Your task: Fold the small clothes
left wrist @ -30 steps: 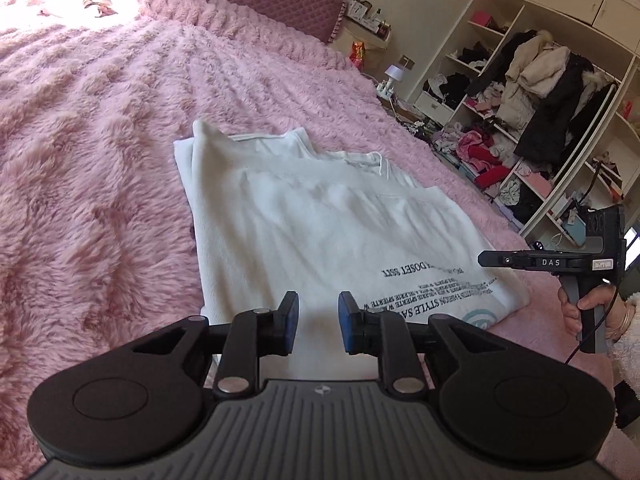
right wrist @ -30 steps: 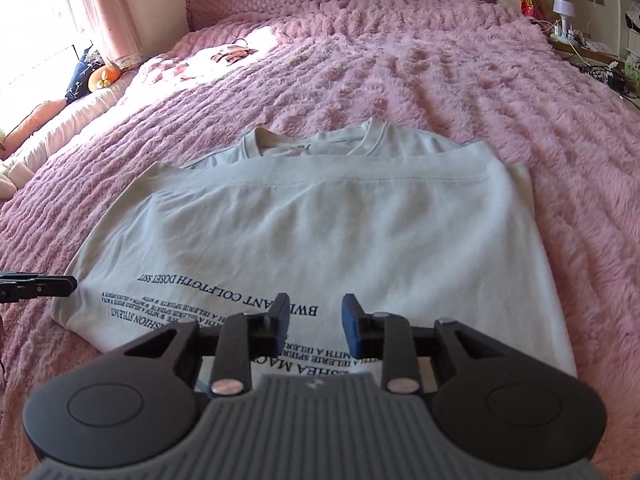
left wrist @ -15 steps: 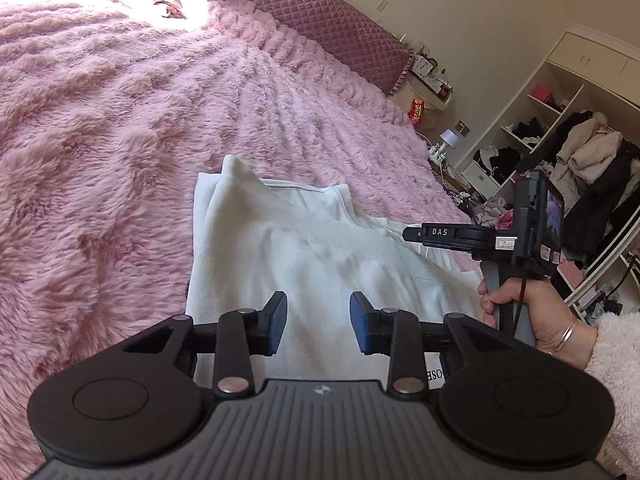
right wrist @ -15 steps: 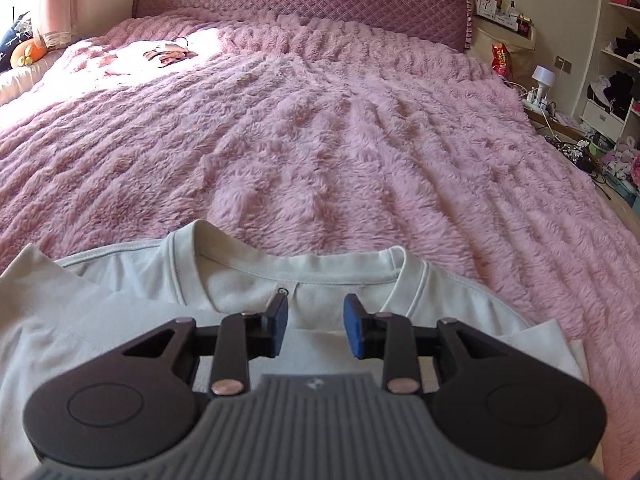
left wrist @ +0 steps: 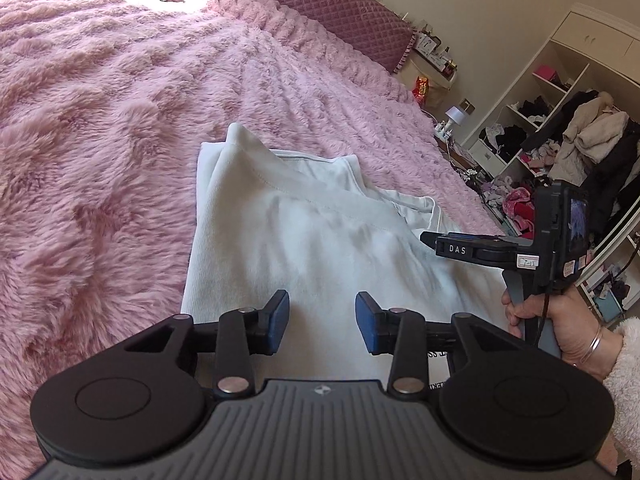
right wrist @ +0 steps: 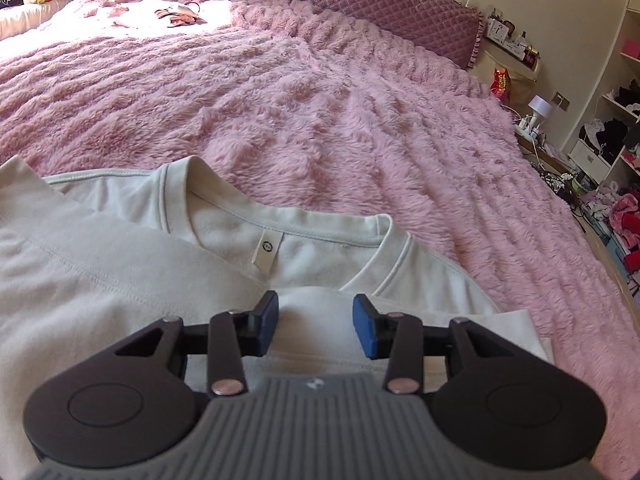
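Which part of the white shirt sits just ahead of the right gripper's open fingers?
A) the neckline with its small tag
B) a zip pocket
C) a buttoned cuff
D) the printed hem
A: in the right wrist view, the right gripper is open over the white shirt, and the neckline with its small tag lies just beyond.

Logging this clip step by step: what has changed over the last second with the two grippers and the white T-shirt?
The right gripper moved from the printed hem up to the collar. Both it and the left gripper have just been opening; nothing is pinched in either. The T-shirt stayed folded flat on the pink blanket.
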A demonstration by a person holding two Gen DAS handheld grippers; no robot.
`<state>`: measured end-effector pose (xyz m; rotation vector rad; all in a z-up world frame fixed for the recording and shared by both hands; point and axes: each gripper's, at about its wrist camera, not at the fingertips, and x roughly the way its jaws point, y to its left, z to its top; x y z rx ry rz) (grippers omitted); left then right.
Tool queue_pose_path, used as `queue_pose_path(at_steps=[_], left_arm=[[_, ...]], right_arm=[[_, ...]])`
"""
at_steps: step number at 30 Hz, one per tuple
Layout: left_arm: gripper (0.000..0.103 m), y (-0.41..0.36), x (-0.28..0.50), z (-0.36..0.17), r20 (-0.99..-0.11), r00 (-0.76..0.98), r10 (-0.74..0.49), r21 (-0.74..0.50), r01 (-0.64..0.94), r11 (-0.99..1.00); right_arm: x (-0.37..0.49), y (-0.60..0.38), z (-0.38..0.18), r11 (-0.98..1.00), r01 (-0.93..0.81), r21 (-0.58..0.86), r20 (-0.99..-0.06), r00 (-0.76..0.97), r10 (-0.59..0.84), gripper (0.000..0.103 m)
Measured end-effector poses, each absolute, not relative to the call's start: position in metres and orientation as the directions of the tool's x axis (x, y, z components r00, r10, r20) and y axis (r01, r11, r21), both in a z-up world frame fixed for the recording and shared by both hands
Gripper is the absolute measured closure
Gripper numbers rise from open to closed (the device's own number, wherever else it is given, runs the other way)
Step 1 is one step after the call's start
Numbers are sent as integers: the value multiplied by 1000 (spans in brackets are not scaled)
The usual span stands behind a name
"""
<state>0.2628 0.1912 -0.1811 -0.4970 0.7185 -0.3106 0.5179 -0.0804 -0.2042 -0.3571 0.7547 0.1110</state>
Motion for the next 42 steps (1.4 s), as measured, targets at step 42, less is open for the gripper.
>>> queue_pose_path(at_steps=[42], left_arm=[[55, 199, 220, -179, -653, 660, -372, -469, 33, 883]], right_arm=[[300, -120, -206, 905, -355, -234, -765, 641, 54, 64]])
